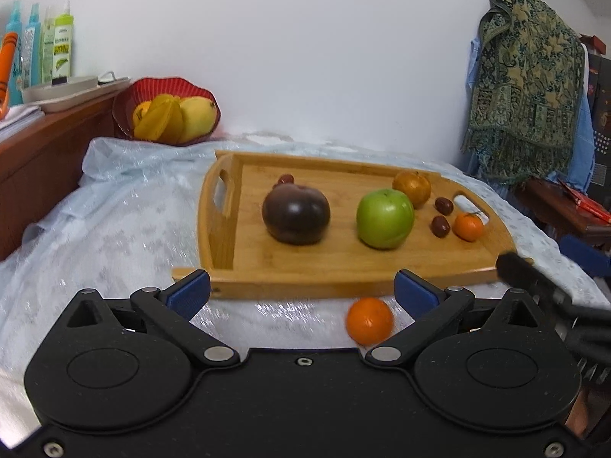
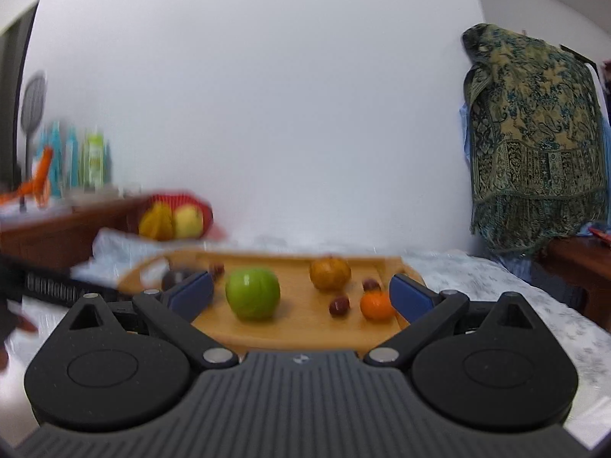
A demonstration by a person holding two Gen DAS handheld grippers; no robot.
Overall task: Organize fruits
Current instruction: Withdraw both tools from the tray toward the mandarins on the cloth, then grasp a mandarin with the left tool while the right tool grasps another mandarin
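A wooden tray point(image 1: 343, 259) point(image 2: 305, 324) lies on the pale cloth. It holds a dark purple fruit point(image 1: 296, 213), a green apple point(image 1: 385, 218) point(image 2: 252, 293), a brownish-orange fruit point(image 1: 411, 187) point(image 2: 330, 273), a small tangerine point(image 1: 468, 226) point(image 2: 376, 305) and a few small dark red fruits point(image 1: 440, 226) point(image 2: 339, 305). An orange tangerine point(image 1: 369, 320) lies on the cloth in front of the tray, inside the wide gap of my left gripper point(image 1: 303, 290), near its right finger and untouched. My right gripper point(image 2: 301, 294) is open and empty, facing the tray.
A red basket point(image 1: 168, 87) point(image 2: 191, 200) with yellow fruits stands at the back left beside a wooden cabinet point(image 1: 49, 145) carrying bottles. A patterned cloth point(image 1: 530, 84) point(image 2: 534, 141) hangs at the right. The other gripper's dark body point(image 1: 534, 278) shows at the right edge.
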